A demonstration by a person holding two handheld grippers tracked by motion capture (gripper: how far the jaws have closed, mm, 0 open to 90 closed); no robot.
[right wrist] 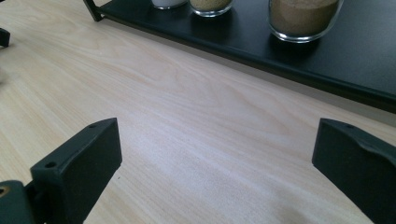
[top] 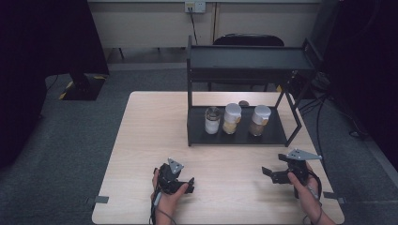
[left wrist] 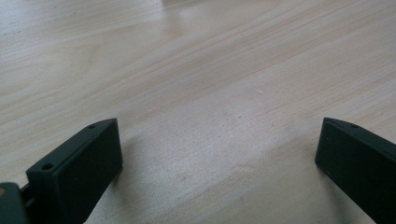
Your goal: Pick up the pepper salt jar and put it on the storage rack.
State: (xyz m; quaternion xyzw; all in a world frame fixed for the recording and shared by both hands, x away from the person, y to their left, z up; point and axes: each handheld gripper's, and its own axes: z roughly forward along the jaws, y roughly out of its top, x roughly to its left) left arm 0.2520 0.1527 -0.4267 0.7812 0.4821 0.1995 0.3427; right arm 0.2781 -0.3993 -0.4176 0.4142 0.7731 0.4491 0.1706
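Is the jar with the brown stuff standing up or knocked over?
Standing up. The brown jar sits upright on the rack's bottom shelf, white lid on top.

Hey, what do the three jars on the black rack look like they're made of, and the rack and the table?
The three jars look like clear glass: their contents show through. The rack seems matte black metal, with thin straight bars. The table looks like light wood or laminate with visible grain and a soft sheen.
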